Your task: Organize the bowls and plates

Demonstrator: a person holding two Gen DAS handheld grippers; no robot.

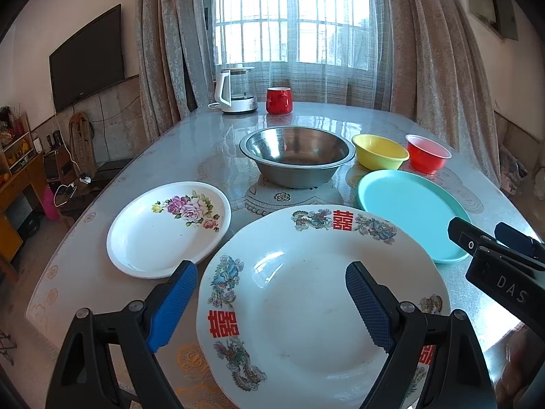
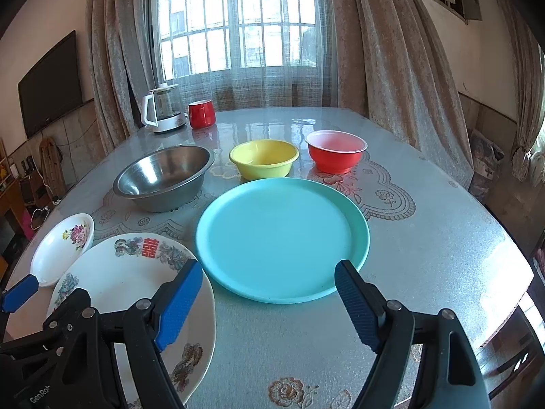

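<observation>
Hand-held gripper L (image 1: 270, 284) wide, over dragon plate (image 1: 306, 306) | R (image 2: 269, 283) wide, prob. clear of teal plate (image 2: 282, 235)

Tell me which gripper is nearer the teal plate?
Right. The right gripper hangs open at the teal plate's near rim; the left gripper is over the big dragon plate beside it.

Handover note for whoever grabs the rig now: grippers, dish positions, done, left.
Left gripper: open, empty, over the dragon plate.
Right gripper: open, empty, at the near rim of the teal plate.
Floral plate sits left; steel bowl, yellow bowl and red bowl stand in a row behind.
Done: nothing stacked.
Left: stack plates, nest bowls.
</observation>
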